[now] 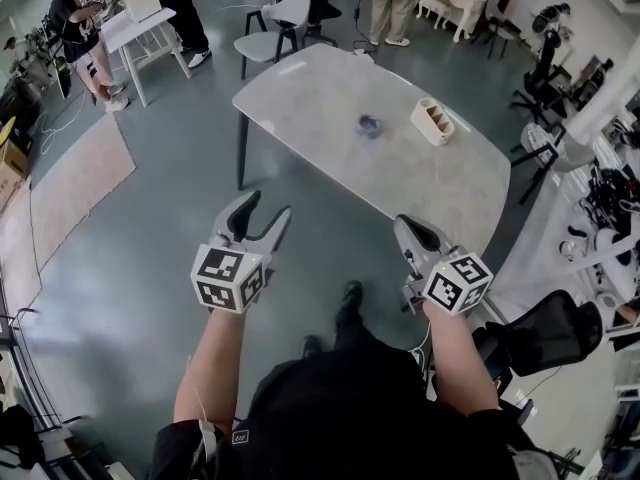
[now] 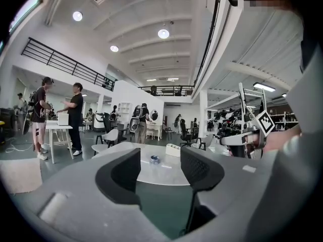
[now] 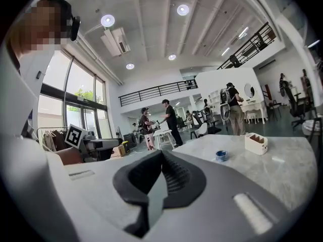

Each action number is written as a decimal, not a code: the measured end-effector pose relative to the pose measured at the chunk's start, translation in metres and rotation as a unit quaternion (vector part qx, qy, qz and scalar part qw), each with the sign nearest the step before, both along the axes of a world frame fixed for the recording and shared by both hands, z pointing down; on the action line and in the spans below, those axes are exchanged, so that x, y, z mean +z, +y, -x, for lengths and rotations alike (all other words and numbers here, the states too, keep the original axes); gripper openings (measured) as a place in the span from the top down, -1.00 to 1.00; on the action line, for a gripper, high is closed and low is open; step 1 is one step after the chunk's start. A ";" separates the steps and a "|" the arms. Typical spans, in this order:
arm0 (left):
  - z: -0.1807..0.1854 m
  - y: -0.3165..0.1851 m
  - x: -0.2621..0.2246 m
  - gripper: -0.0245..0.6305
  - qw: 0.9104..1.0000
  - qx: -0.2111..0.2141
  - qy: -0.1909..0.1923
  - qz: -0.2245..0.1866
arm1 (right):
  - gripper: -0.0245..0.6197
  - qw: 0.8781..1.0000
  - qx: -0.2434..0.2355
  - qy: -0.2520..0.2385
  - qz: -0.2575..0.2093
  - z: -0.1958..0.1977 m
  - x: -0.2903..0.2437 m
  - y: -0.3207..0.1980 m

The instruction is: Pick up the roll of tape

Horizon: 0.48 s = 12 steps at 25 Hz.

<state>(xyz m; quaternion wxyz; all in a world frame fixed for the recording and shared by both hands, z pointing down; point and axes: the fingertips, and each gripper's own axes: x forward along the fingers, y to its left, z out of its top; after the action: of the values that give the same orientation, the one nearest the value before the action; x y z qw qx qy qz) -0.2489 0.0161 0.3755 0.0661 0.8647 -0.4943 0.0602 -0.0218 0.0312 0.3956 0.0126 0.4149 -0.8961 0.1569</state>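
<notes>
Tongs differ: the left tongs (image 1: 266, 210) stand wide apart with nothing between them, while the right tongs (image 1: 404, 224) are pressed fully together and hold nothing. Neither touches anything. The tape (image 1: 370, 124), 1 small blue roll, lies toward the far side of the pale table (image 1: 300, 98), well apart from both tongs. 1 white box (image 1: 432, 121) sits near it on the right.

Only the head view shows both tongs held over the floor (image 1: 120, 268) on the near side of the table, the right one close to the table's near edge. The left gripper view frames the tape (image 2: 155, 159) far off in the gap of the left tongs (image 2: 159, 169), with the box (image 2: 173, 149) to its right. It also catches the right tongs' marker cube (image 2: 264, 123) at the right. The right gripper view shows the right tongs (image 3: 160, 174) meeting pad to pad, the tape (image 3: 221, 156) and box (image 3: 256, 143) beyond on the right, and the left tongs' marker cube (image 3: 74, 136) at the left.

Count: 2 tongs, 1 tape, 1 box, 1 table carrying them. 2 people (image 1: 75, 28) stand by a small table (image 1: 145, 30) at far left.
</notes>
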 end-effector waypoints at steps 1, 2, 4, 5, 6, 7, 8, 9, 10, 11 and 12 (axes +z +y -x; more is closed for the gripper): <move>-0.002 -0.006 0.000 0.15 1.000 0.000 -0.002 0.000 | 0.91 1.000 -0.001 -0.002 -0.001 -0.001 0.000 -0.007; -0.005 -0.013 0.000 0.15 1.000 -0.001 -0.004 0.000 | 0.91 1.000 -0.002 -0.004 -0.001 -0.004 0.001 -0.014; -0.013 -0.028 0.001 0.15 1.000 0.000 -0.006 0.002 | 0.91 1.000 -0.003 -0.009 -0.002 -0.010 0.002 -0.030; -0.018 -0.037 0.003 0.15 1.000 0.001 -0.008 0.003 | 0.91 1.000 -0.002 -0.011 -0.001 -0.015 0.004 -0.040; -0.023 -0.046 0.005 0.15 1.000 0.002 -0.010 0.005 | 0.91 1.000 -0.001 -0.012 0.000 -0.020 0.005 -0.050; -0.028 -0.057 0.007 0.15 1.000 0.003 -0.011 0.008 | 0.91 1.000 -0.001 -0.014 0.001 -0.025 0.008 -0.060; -0.034 -0.068 0.009 0.15 1.000 0.004 -0.013 0.011 | 0.91 1.000 -0.001 -0.015 0.003 -0.030 0.010 -0.072; -0.040 -0.080 0.012 0.15 1.000 0.005 -0.014 0.013 | 0.91 1.000 -0.001 -0.017 0.005 -0.035 0.013 -0.084; -0.046 -0.093 0.014 0.15 1.000 0.006 -0.015 0.016 | 0.91 1.000 -0.001 -0.019 0.008 -0.041 0.016 -0.097; -0.053 -0.107 0.016 0.15 1.000 0.006 -0.017 0.018 | 0.91 1.000 -0.002 -0.021 0.010 -0.047 0.019 -0.111; -0.060 -0.122 0.018 0.15 1.000 0.007 -0.018 0.021 | 0.91 1.000 -0.002 -0.023 0.012 -0.053 0.021 -0.126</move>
<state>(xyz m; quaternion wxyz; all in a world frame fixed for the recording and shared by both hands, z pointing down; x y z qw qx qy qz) -0.1886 -0.1056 0.3932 0.0746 0.8651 -0.4884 0.0864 0.0315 -0.0949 0.4163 -0.0022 0.4094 -0.8950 0.1772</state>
